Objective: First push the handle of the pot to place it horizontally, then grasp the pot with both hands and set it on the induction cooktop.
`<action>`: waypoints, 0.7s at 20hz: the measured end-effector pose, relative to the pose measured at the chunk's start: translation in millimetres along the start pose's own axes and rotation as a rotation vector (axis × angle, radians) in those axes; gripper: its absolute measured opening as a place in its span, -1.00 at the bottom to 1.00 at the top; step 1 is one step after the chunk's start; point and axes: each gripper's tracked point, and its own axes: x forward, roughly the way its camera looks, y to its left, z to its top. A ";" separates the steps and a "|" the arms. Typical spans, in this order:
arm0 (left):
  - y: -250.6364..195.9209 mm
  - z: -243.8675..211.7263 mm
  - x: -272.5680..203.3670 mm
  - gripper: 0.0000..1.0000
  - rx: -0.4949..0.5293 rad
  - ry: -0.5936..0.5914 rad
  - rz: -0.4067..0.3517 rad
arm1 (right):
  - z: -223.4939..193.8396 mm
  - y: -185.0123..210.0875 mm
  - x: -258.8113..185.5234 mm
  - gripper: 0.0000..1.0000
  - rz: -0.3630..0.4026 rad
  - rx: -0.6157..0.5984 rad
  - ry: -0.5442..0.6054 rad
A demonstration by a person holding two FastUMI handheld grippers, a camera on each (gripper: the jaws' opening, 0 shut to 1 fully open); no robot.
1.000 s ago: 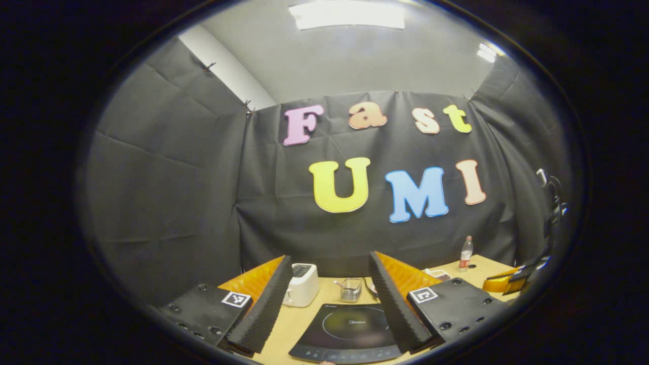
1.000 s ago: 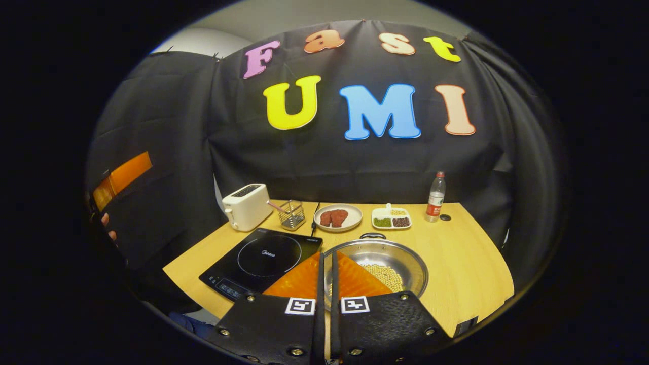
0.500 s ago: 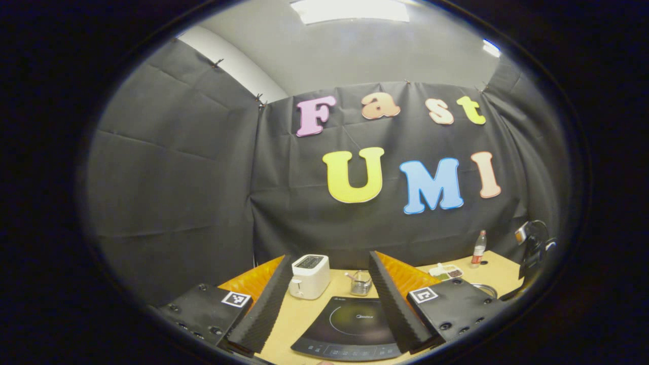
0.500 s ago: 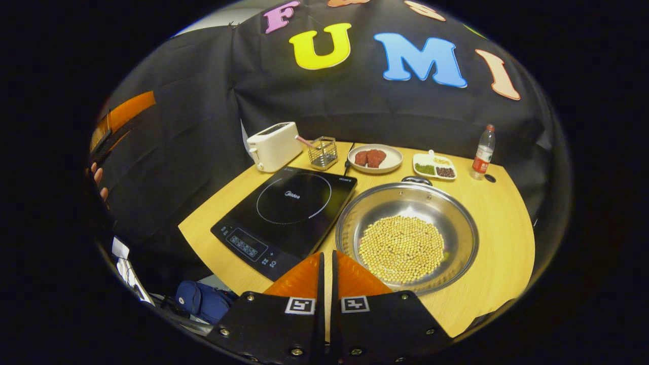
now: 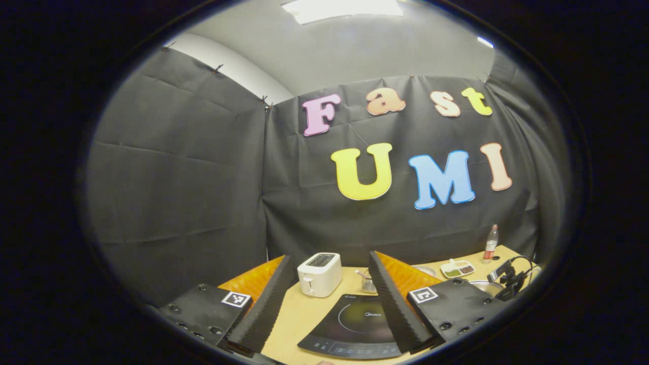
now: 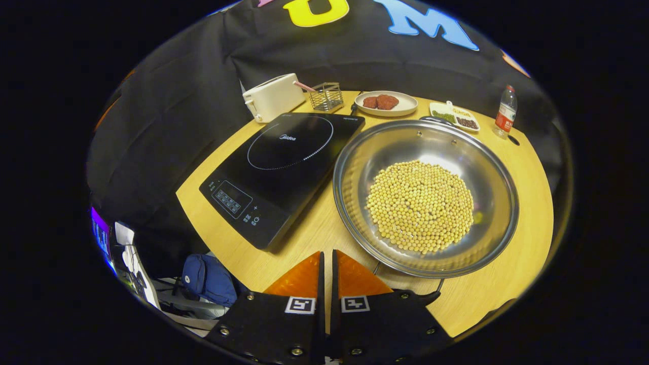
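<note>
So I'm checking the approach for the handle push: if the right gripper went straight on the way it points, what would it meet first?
Probably the near handle of the pot, just ahead of the shut right gripper; depth is unclear, so it might meet the table first.

My left gripper view sits low at the table's (image 5: 304, 314) near left edge, facing level toward the far wall. My right gripper view looks steeply down, close over the pot (image 6: 426, 197). Both share the cooktop (image 5: 362, 324) and toaster (image 5: 319, 274).

pot (image 6: 487, 167) silver | beans (image 6: 421, 205) pale yellow | induction cooktop (image 6: 284, 167) black | toaster (image 6: 274, 96) white | table (image 6: 527, 243) light wood
</note>
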 end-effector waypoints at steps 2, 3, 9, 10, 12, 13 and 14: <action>-1.4 -1.3 -0.1 0.95 0.001 0.003 0.008 | -1.3 -6.9 3.4 -0.91 0.001 0.025 0.016; -5.2 -3.2 1.1 0.95 -0.001 0.010 0.007 | -2.3 -6.3 4.2 -0.91 0.015 0.045 0.019; -33.5 -3.8 12.9 0.96 -0.004 0.015 -0.029 | 1.1 -15.0 2.5 -0.98 0.010 0.088 0.018; -37.2 -3.6 14.3 0.96 -0.003 0.010 -0.035 | 1.0 -16.7 2.0 -0.98 0.010 0.094 0.023; -44.5 -1.1 16.8 0.96 -0.010 0.004 -0.047 | -0.9 -21.0 1.7 -0.98 0.004 0.099 0.027; -48.4 -0.8 18.3 0.96 -0.015 0.003 -0.052 | -3.2 -23.8 0.1 -0.98 -0.002 0.097 0.028; -51.6 -2.8 18.9 0.95 -0.021 0.003 -0.058 | -4.9 -28.0 -2.9 -0.98 -0.008 0.096 0.030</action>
